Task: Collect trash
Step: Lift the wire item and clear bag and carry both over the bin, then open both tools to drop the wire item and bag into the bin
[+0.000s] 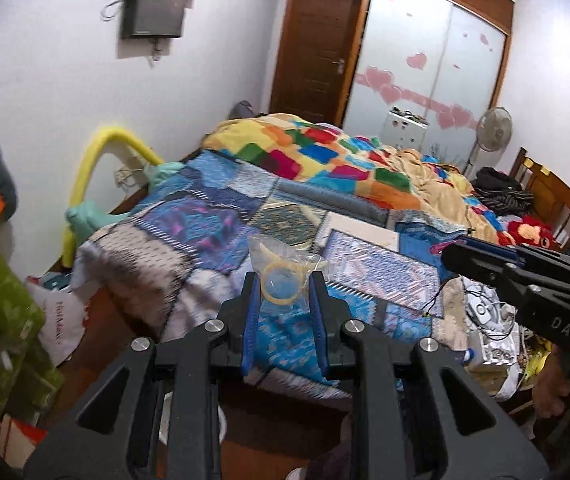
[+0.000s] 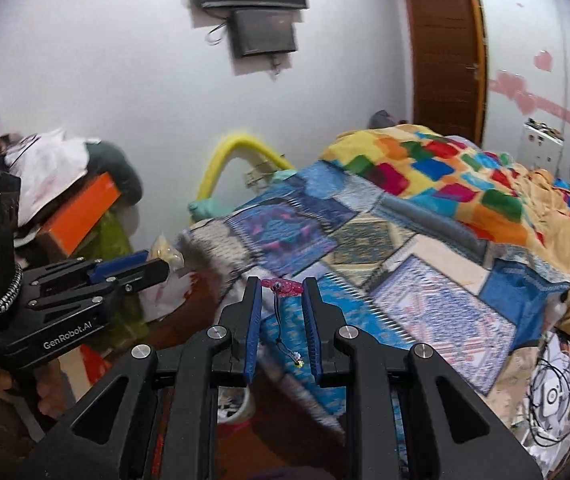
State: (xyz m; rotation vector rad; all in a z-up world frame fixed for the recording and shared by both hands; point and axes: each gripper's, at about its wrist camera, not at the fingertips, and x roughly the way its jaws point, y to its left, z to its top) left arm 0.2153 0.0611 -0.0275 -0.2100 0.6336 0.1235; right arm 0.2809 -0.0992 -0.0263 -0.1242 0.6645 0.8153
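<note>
In the left wrist view my left gripper (image 1: 283, 278) is shut on a crumpled clear plastic bag (image 1: 281, 256) with a yellow ring (image 1: 280, 292) inside, held above the bed's near corner. My right gripper (image 2: 281, 292) is shut on a small pink trinket (image 2: 286, 287); a thin black cord with a bead (image 2: 297, 361) hangs down from it. The two grippers sit side by side. The right gripper (image 1: 451, 254) shows at the right edge of the left view, with a bit of pink at its tip. The left gripper (image 2: 163, 266) shows at the left of the right view, the bag (image 2: 167, 252) at its tip.
A bed with a patchwork cover (image 1: 189, 224) and a bright quilt (image 1: 325, 152) fills the middle. A yellow padded rail (image 1: 85, 168) stands by the wall. An orange box (image 2: 81, 216) and green bags (image 1: 9, 320) pile at the left. Cables and clutter (image 1: 485, 320) lie at the right. A white rim (image 2: 243, 404) shows on the floor below.
</note>
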